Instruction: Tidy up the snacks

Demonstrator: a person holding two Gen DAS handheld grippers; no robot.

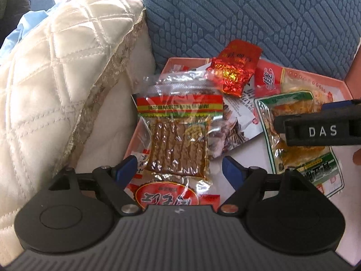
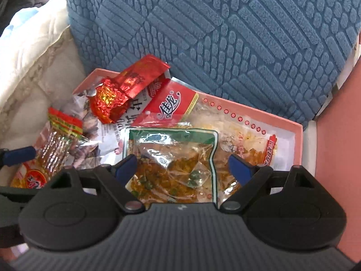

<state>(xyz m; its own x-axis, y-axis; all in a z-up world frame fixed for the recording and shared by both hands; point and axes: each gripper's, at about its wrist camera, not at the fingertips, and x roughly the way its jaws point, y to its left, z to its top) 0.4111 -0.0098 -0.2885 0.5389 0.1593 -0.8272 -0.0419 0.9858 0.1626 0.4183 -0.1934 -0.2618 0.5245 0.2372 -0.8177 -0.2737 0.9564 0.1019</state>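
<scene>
Both grippers hang over a shallow pink tray (image 2: pixel 291 124) heaped with snack packets, set on a sofa against a blue textured cushion (image 2: pixel 225 33). The left gripper (image 1: pixel 179 166) stands wide apart with nothing pressed, straddling a clear vacuum pouch of brown ribbed strips (image 1: pixel 178 144); the right gripper (image 2: pixel 182 167) is likewise spread wide and empty above a green-bordered pouch (image 2: pixel 171 158) of oily yellow filling. To take either well, I would lower squarely until the blue pads flank the pouch's edges, then close on a sealed margin, not the slippery bulging middle. The films are glossy and crinkled; a red foil sachet (image 2: pixel 117 94) lies crumpled on top, near the tray's far edge, beside a quilted cream pillow (image 1: pixel 56 79)
</scene>
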